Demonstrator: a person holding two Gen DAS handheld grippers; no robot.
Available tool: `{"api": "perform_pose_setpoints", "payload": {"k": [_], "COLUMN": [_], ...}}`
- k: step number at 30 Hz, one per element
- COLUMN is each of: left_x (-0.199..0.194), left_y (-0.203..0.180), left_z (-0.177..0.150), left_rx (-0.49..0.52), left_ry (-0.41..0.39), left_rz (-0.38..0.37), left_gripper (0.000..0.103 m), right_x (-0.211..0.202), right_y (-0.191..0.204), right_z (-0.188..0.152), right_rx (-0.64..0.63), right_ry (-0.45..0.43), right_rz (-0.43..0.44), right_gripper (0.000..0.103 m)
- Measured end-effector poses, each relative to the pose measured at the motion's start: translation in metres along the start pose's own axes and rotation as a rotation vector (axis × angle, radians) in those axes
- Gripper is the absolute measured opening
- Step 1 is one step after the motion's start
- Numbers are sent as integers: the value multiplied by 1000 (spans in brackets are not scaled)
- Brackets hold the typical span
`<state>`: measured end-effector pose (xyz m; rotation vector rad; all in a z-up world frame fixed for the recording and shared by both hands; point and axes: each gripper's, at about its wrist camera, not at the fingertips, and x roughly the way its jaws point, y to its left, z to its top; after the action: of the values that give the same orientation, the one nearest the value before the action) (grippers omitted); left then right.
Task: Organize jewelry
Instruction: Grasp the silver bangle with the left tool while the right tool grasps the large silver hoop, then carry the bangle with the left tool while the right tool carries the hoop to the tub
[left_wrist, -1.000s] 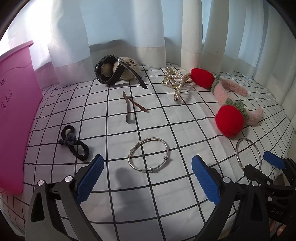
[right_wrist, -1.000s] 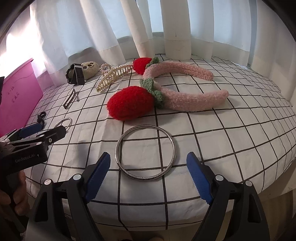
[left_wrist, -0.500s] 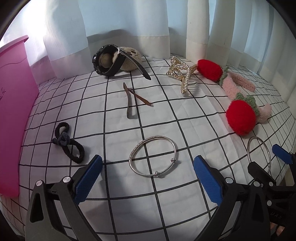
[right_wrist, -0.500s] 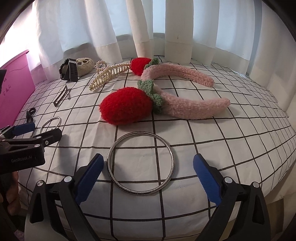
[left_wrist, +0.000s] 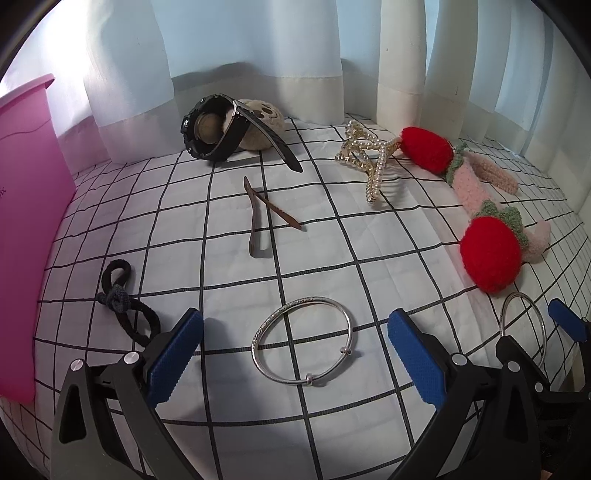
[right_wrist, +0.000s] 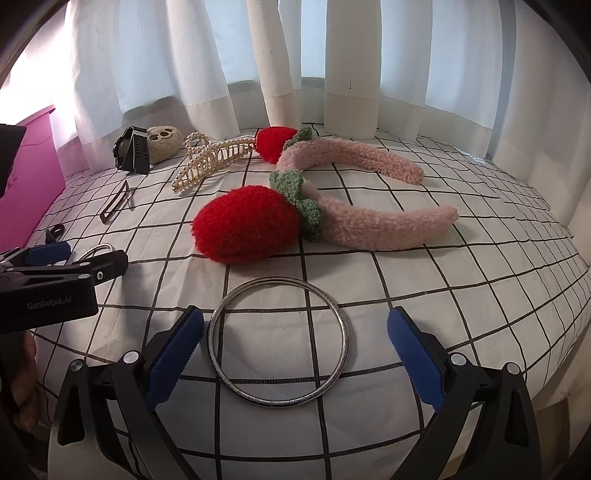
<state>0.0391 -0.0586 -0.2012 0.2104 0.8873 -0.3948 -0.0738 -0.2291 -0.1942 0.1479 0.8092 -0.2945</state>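
Right, both grippers hover over the checked cloth (left_wrist: 369, 236) on the worktop, nothing held. Left gripper (left_wrist: 295, 354): jaws wide, silver bracelet (left_wrist: 301, 341) with two small beads lying flat on the cloth between them, pads clear of it. Right gripper (right_wrist: 295, 354): jaws at full spread, plain metal bangle (right_wrist: 277, 341) flat between them; the left pad sits just beside its rim, contact not clear to me, the right pad stands well apart.

Using the bracelet as reference, from the left wrist view: black hair tie (left_wrist: 123, 306) just to its left, pink bin (left_wrist: 26, 221) further left at the cloth edge. Brown hair clip (left_wrist: 258, 218) beyond it, and past that a black watch (left_wrist: 218, 129) leaning on a beige plush piece (left_wrist: 264, 123) by the curtain (left_wrist: 258, 48). Pearl claw clip (left_wrist: 367, 155) beyond and to the right, touching one red pompom of the pink fuzzy headband (left_wrist: 480, 177). Second pompom lies right of the bracelet, with the bangle just in front of it.

In the right wrist view the left gripper shows at the left edge with a hand (right_wrist: 22, 376) behind it.
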Motion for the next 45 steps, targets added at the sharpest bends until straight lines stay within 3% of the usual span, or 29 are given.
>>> {"api": "perform_pose_setpoints", "payload": {"k": [5,15,18,20,21,45], "left_x": [-2,-14,-17,-18,-18,-37], "left_y": [-1,-14,-16,-18,-18,-8], "left_z": [-2,-9,-12,-13,-13,-9], "left_rx": [-3,28,42,44,39,-23], "left_ry": [-5,-50,-60,-67,-69,-102], "left_rz": [5,-19,-29,-22,-25,-32], "left_gripper": [95,60,48,48,48,47], "right_x": [0,-2,-4,-7,-8,-19], "right_y": [0,-1,1,5,8,-1], "right_z": [0,-1,-1,-2,-2,5], "right_rx": [6,-6,-14,-33,-45,2], "right_ry": [2,15,12,5,1,-17], "right_rz": [-4,16,23,40,42,105], "right_gripper": [94,93,88,73,71,71]}}
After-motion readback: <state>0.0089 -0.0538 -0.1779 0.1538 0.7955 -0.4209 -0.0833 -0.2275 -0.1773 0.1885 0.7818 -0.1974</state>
